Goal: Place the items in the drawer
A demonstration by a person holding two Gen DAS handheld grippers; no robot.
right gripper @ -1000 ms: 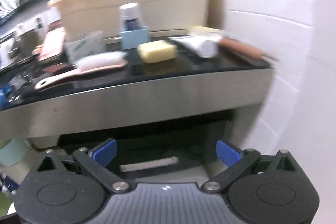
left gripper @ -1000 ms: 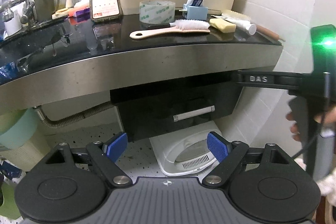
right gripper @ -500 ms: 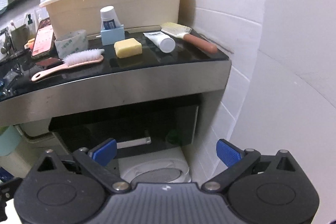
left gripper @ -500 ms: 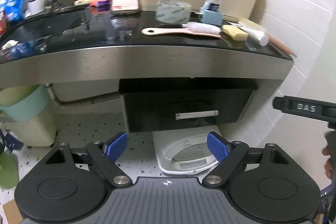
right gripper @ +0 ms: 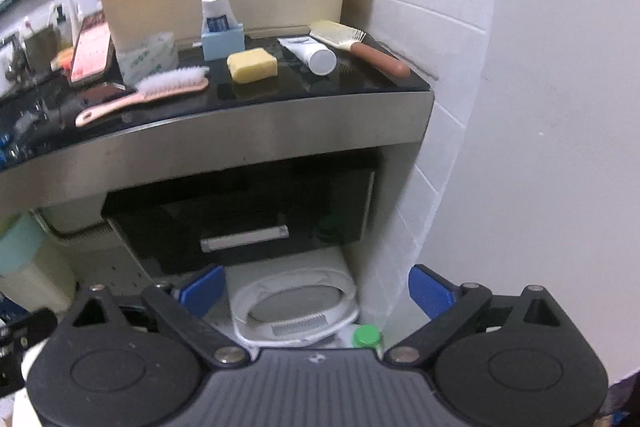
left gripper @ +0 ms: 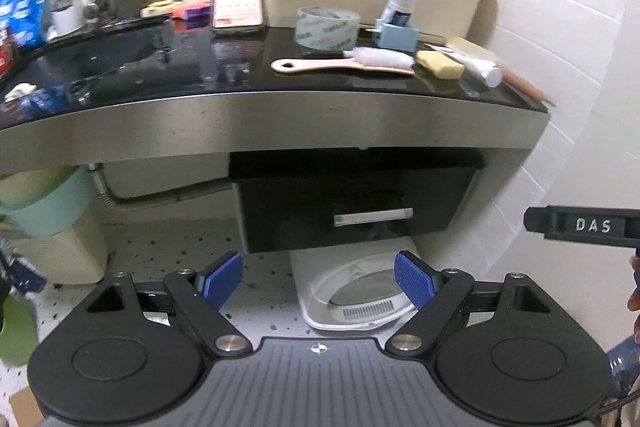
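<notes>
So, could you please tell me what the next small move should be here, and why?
Probably bring the right gripper up to the drawer's silver handle to pull it open. The black drawer looks shut, both sets of jaws are open and empty, and the brush and soap lie on the counter.

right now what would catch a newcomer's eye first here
The black drawer under the steel-edged counter, shut, with its silver handle. Above it, on the counter's right end, lie a pink brush, a yellow soap bar and a roll of tape. Both grippers, left gripper and right gripper, are open and empty.
</notes>
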